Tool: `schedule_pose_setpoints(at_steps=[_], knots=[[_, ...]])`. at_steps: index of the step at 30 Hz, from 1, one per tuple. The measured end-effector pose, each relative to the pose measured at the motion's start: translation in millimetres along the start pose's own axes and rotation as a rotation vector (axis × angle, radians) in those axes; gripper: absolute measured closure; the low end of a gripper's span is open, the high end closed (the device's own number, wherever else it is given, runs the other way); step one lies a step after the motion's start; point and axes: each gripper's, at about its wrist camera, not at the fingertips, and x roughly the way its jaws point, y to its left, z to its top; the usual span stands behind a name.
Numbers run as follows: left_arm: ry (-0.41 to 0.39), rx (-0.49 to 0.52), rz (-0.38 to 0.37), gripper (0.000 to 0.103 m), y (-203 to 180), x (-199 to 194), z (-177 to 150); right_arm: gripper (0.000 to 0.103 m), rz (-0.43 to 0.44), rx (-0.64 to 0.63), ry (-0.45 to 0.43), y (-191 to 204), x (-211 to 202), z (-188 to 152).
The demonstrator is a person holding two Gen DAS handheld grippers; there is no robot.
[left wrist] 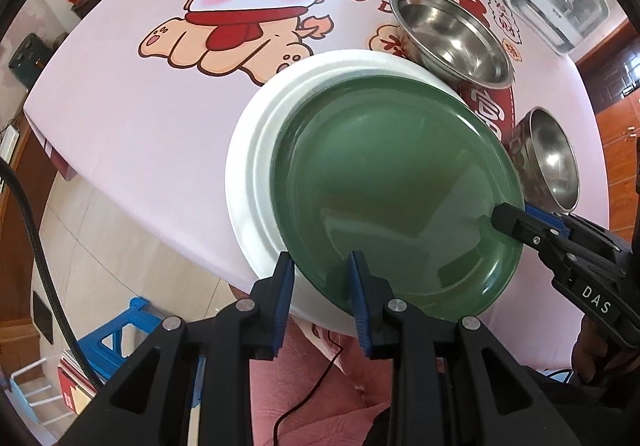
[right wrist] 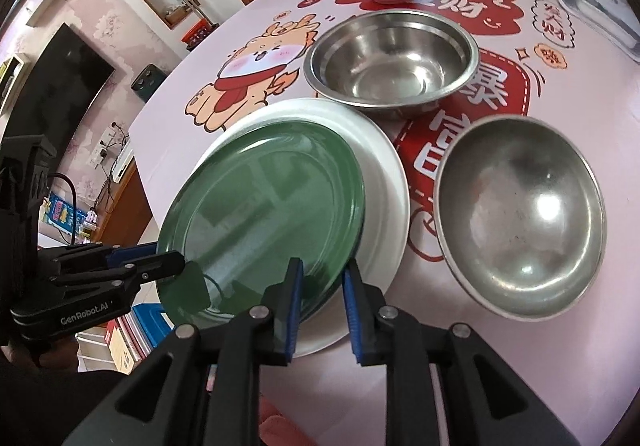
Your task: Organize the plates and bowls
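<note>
Green plate is settling on the white plate; both hand-held grippers, left and right, are straddling its rim, unclamped. They're probably best centring it before pulling away.

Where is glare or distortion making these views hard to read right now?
Left wrist view: fisheye bends the table edge; soft window reflections on the green plate. Right wrist view: bright glare spot in the near steel bowl, streaky reflections across the plate; both sharp.
</note>
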Motion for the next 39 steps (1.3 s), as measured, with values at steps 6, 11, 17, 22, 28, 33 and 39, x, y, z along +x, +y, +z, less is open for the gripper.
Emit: schedule_pose_setpoints(at_steps=[6,11,17,22,28,33,39], knots=[[0.014,0.011,0.014,0.078,1,2,0,0.073,-0.016,-0.001,0.003,2,0,-1],[0.011,0.016,0.028,0.076,0,2,-1,0.068,-0.008,-0.019,0.010,5,-1,-1],[-0.021,0.009,0.023,0.076,3,-5,1,0.050,-0.018,-0.042,0.011,12,-3,1],[-0.084,0.026,0.001,0.072,3,-16,13,0.043,-0.017,-0.032,-0.028,15,-13,8],[-0.123,0.084,-0.025,0.070,6,-26,32,0.040,-0.060,0.011,-0.073,23,-19,14],[-0.163,0.147,-0.053,0.059,12,-39,52,0.040,-0.105,0.081,-0.123,31,-24,19],[-0.177,0.246,-0.094,0.056,25,-50,76,0.040,-0.164,0.196,-0.197,45,-28,24]])
